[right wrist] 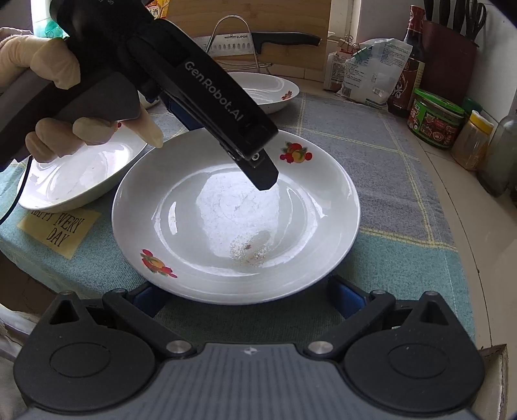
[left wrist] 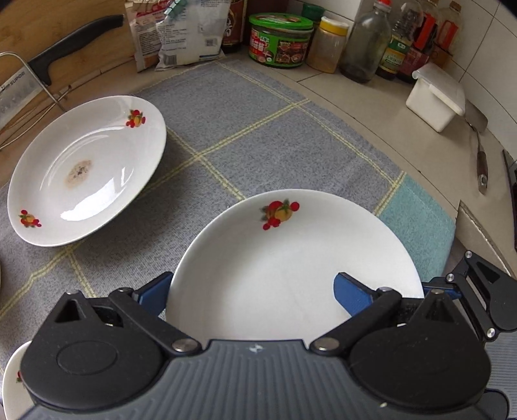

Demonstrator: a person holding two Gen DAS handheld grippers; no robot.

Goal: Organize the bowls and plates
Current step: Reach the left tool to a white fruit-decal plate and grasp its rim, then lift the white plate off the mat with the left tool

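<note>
1. I am working at a kitchen counter [left wrist: 371,106] that is covered by a grey cloth [left wrist: 245,129] crossed with yellow lines and edged in teal.
2. My left gripper [left wrist: 255,290] is holding its blue fingers [left wrist: 352,295] spread wide, with the rim of a white plate [left wrist: 290,258] lying between them; I cannot tell whether they are touching it.
3. In the right wrist view, that plate [right wrist: 236,219] is lying flat on the cloth, fruit motifs on its rim, crumbs in its well.
4. My right gripper [right wrist: 245,300] is also spread wide, sitting at the plate's near edge.
5. My gloved hand [right wrist: 42,93] is gripping the left tool above the plate.
6. A second plate [left wrist: 87,171] is sitting beyond the first plate, to its left, a brown stain at its centre.
7. Behind the plate, against the tiled wall, jars [left wrist: 281,40], bottles [left wrist: 365,42], a white box [left wrist: 436,97] and bags [left wrist: 181,29] are standing.
8. A knife [left wrist: 64,45] is resting in a wire rack beside a wooden board.
</note>
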